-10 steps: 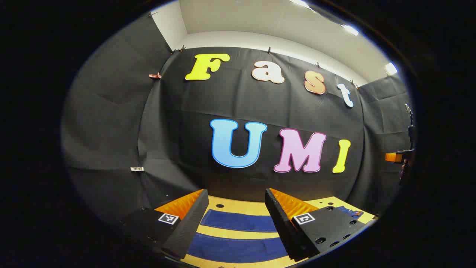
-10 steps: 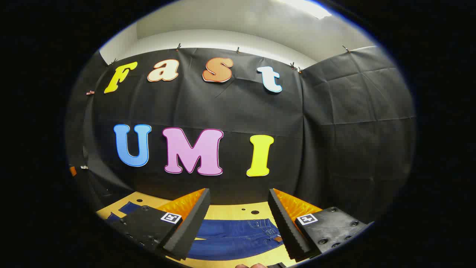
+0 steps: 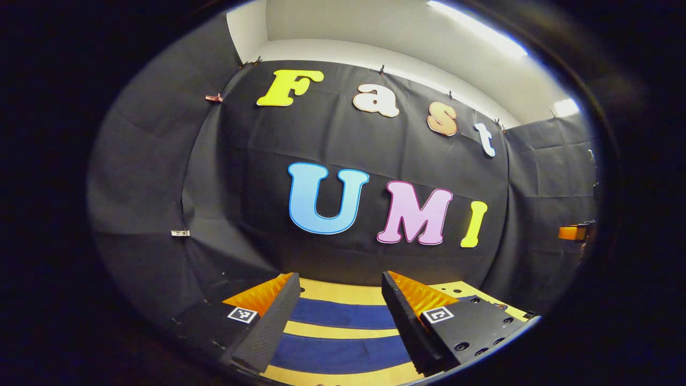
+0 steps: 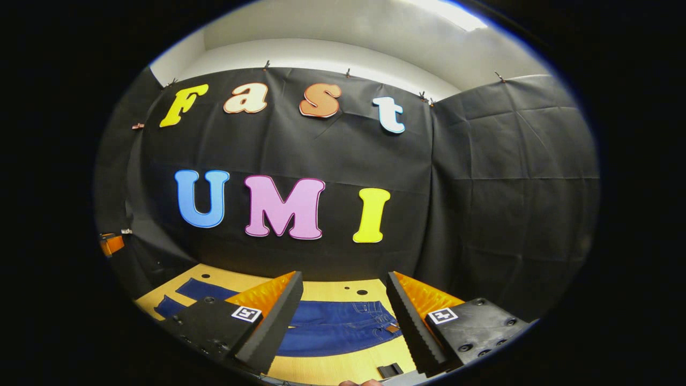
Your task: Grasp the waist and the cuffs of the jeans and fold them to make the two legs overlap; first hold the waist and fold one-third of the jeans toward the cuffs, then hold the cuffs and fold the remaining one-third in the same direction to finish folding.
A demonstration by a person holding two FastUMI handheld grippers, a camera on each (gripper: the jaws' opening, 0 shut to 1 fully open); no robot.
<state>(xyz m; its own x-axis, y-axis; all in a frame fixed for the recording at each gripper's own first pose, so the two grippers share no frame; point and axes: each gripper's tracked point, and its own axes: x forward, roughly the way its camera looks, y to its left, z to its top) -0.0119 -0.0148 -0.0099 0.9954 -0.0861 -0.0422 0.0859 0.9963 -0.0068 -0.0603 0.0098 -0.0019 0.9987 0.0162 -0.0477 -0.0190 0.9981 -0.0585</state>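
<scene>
Jeans (image 3: 343, 315) lie flat on the yellow table (image 3: 343, 292) ahead of and below my left gripper (image 3: 337, 300) in the left gripper view. I see two dark blue bands, the two legs, running crosswise to the fingers, with a strip of bare table between them. So the long axis of the garment runs left to right across this view, and the legs are not yet overlapped. My left gripper's fingers stand wide apart, holding nothing and touching nothing; the cloth shows between them but below, and I judge the gripper hovers above it. At the far right edge a bit of orange shows, too small for me to name with any confidence.

In the right gripper view, the waist end of the jeans (image 4: 343, 321) sits between and below the fingers of my right gripper (image 4: 343, 300), with pocket stitching and a small tan patch toward the right finger. The legs trail off to the left toward the far table corner. This gripper is also spread wide and empty, clear of the denim. By my judgement the right gripper is nearer the waist and the left nearer the cuffs, so each must come down onto its own end.
</scene>
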